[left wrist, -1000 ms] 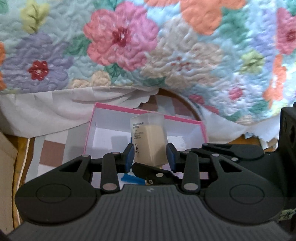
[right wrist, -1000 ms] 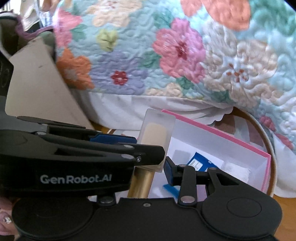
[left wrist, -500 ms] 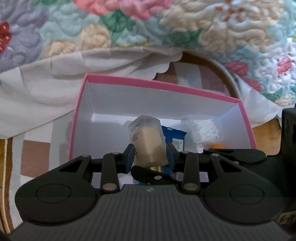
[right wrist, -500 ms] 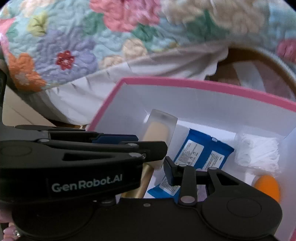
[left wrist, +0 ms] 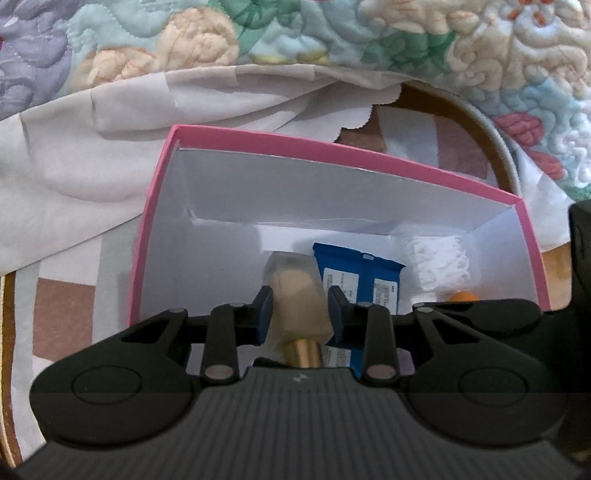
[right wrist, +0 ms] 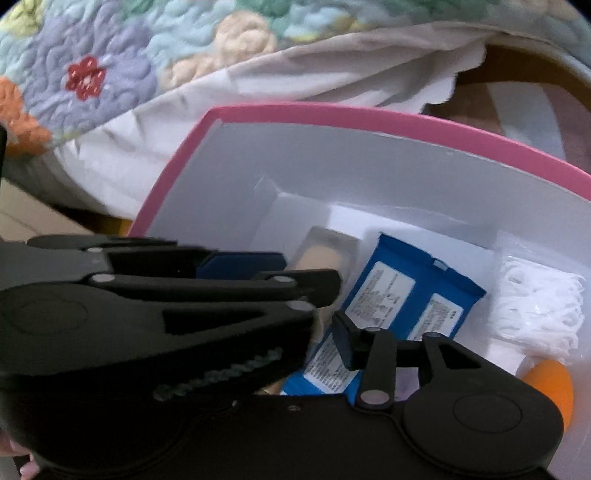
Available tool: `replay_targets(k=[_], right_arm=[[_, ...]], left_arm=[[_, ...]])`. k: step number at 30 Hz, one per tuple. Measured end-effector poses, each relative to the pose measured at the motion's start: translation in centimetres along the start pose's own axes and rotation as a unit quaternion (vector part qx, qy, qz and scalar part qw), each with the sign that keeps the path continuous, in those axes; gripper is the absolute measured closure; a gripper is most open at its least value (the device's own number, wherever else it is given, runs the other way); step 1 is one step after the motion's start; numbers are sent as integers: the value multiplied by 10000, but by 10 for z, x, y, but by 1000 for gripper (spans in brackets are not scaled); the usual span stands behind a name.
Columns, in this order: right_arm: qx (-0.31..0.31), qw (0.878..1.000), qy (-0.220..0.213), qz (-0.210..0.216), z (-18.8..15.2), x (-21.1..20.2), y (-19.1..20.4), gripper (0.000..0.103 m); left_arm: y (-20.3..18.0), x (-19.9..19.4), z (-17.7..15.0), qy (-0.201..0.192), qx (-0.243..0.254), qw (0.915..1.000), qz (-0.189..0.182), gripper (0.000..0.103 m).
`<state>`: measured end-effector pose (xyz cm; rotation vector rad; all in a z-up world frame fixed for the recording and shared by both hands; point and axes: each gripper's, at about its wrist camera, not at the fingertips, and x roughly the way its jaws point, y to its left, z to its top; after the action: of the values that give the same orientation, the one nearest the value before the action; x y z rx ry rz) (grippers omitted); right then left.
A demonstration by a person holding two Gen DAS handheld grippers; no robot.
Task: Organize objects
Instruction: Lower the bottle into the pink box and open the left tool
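**Bottle lowered into the pink box**

Since a second ago both grippers have come down from in front of the quilt into the pink-rimmed box [left wrist: 334, 149], and the foundation bottle [left wrist: 295, 295] that hung above the rim now sits low inside, near the box's left wall. The left gripper [left wrist: 300, 314] has it between its blue pads, narrowly spread and closing on the frosted body, the gold cap [left wrist: 303, 352] pointing back toward the tool. The right gripper [right wrist: 325, 321] is opening; only its right finger [right wrist: 345, 341] is visible, the other side hidden behind the left tool, and I cannot tell whether it touches the bottle. Just right of the bottle lie blue sachets [right wrist: 410, 288], then a white netted bundle [right wrist: 535, 306] by the right wall, with an orange sponge [right wrist: 550, 384] at the near right corner. The floral quilt [left wrist: 332, 33] and a white sheet [left wrist: 110, 147] drape beyond the far rim.
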<state>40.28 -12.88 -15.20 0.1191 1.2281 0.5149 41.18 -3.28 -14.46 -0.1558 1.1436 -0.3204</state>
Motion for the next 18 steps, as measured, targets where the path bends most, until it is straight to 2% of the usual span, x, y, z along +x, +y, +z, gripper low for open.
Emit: replay_targets(k=[7,10,14,18], right_arm=[[-16,9993,-326,169,-1,-10,1,50],[21,9994,-299,167,-4,-13,0,50],[60,9982,-530,290,-22,-31,-1,49],[-154,9971,-720,177,-37,-63,7,48]], left_arm=[[5,-26,1,-381,-279,9988,-138,70],[1,-39,-1,-359,-184,9992,-25,68],[-5,-58,-12,-242,-74,9995,207,65],[-11,-88,-28,-433,126,9981,426,62]])
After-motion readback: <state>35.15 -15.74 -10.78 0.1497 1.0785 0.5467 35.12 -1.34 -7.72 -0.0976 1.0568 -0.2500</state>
